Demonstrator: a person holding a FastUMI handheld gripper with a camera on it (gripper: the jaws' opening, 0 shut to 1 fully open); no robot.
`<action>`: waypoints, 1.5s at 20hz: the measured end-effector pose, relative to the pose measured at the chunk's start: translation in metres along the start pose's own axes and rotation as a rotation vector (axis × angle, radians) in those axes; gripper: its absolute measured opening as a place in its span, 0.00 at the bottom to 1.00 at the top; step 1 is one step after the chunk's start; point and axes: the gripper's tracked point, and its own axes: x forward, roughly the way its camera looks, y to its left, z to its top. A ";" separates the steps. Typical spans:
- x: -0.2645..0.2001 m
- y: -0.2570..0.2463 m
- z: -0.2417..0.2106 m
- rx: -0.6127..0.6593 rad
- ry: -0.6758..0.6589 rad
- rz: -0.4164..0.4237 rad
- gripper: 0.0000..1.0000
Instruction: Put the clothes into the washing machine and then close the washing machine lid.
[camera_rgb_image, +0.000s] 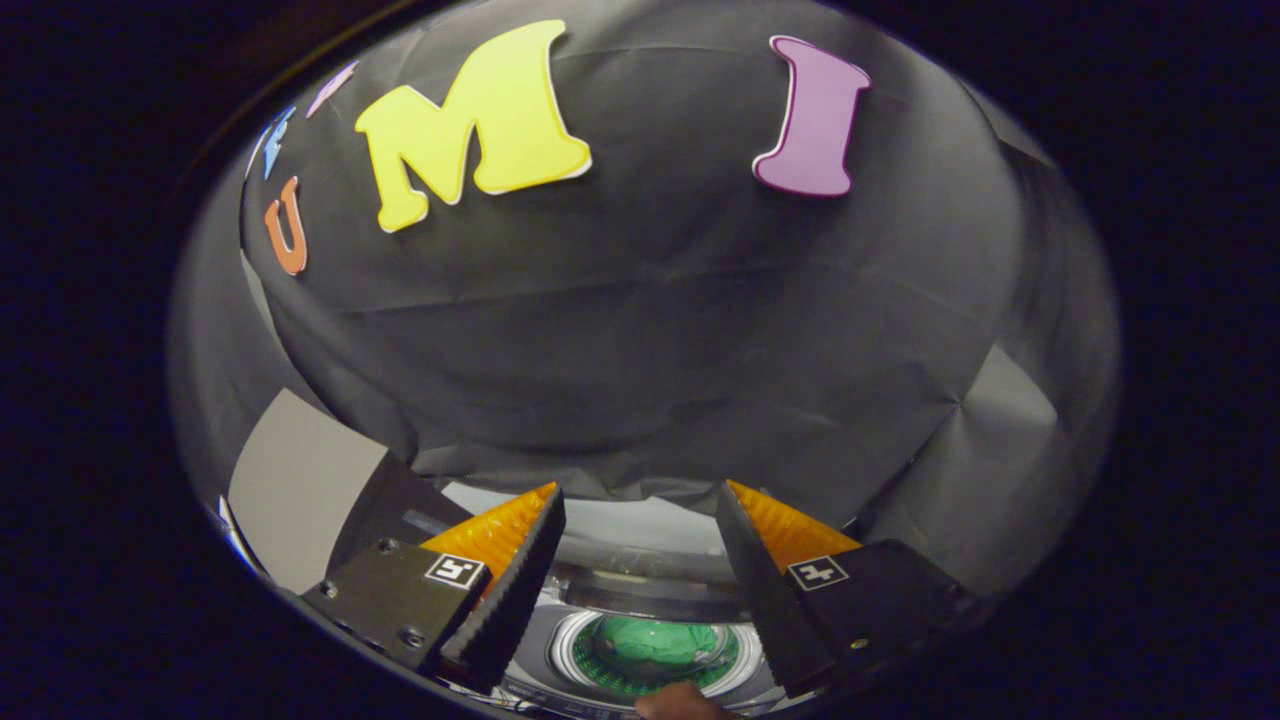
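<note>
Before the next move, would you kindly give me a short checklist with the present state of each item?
1. Gripper open with nothing between the fingers: ok.
2. Clothes in the drum: a green garment lies inside the drum, below the fingers: ok.
3. Whole garment below the drum's rim: cannot tell, the view is partial.
4. Lid closed: not ok, the drum opening is uncovered.
5. Path clear: not ok, a fingertip sits at the drum's near rim.
6. Lid's position and handle: cannot tell.
</note>
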 end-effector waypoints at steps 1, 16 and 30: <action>0.001 -0.001 -0.010 -0.002 0.018 -0.002 0.95; -0.028 0.007 -0.040 0.040 -0.076 0.038 0.96; -0.052 0.012 -0.073 0.050 -0.096 -0.016 0.96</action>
